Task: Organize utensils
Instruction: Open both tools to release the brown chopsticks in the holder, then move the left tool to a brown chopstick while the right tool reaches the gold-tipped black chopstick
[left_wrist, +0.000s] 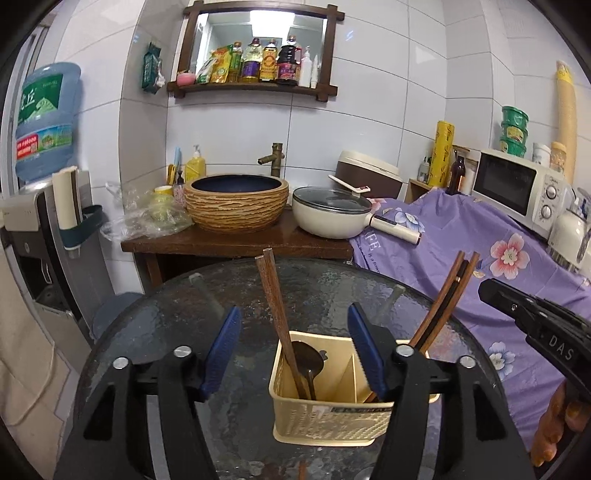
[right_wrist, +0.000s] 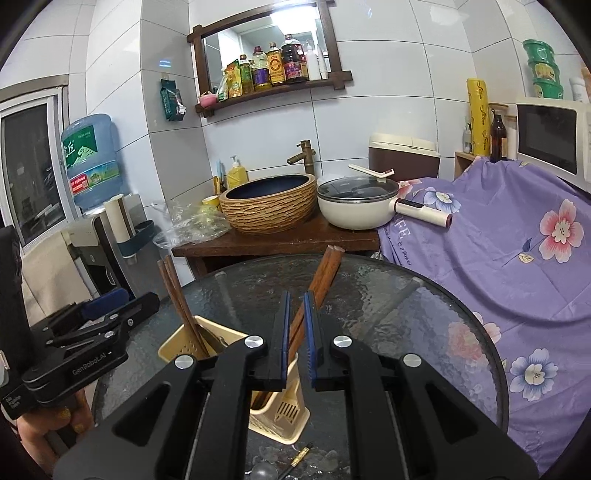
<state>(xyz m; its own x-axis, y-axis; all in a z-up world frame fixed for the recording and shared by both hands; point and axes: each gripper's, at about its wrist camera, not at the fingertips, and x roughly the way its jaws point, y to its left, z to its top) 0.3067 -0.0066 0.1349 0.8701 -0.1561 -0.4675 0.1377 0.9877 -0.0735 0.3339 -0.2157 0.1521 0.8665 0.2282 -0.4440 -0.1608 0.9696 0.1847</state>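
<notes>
Left claw (left_wrist: 293, 352) gapes, released, above the caddy (left_wrist: 332, 417) mid-desk (left_wrist: 155, 325); right claw (right_wrist: 295, 332) pinches two chopsticks (right_wrist: 325, 273); two more stand inside.

Black left gripper (right_wrist: 107, 314) body, left of the round glass table (right_wrist: 406, 314): "GenRobot.AI". Black right gripper (left_wrist: 491, 291): "DAS". Purple floral cloth (right_wrist: 498, 258), right of table: "is a flower".

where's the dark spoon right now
In the left wrist view the dark spoon stands in the left compartment of the cream utensil basket on the glass table, beside a pair of wooden chopsticks.
</notes>
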